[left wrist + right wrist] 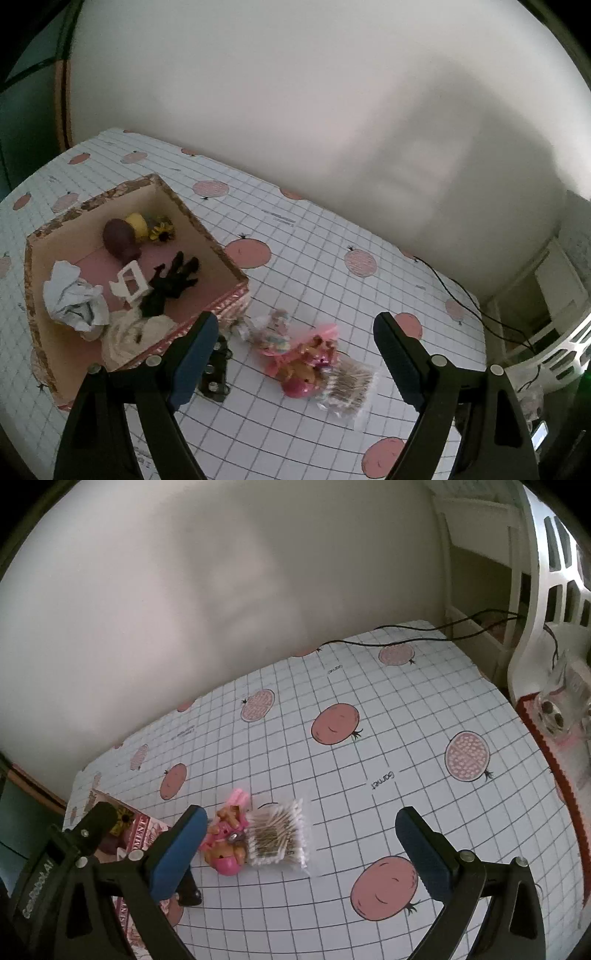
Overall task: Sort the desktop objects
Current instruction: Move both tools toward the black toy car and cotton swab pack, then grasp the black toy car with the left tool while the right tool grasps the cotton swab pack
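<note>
An open cardboard box (229, 258) with a patterned rim stands at the left and holds a brown egg shape (120, 240), a sunflower (160, 230), a black glove (173, 284), a small white chair (129, 284) and crumpled cloth (74, 299). On the grid-print tablecloth beside it lie a pink doll toy (306, 365) (225, 849), a clear bag of cotton swabs (347, 387) (277, 834), a pastel packet (269, 332) and a small black object (216, 373). My left gripper (295, 325) hangs open above the doll. My right gripper (301, 814) is open above the swabs.
A black cable (406, 629) runs along the table's far edge by the wall. A white slotted plastic piece (535, 590) and a clear item on a red-edged mat (561, 709) are at the right. The left gripper's black body (74, 849) shows beside the box corner (144, 830).
</note>
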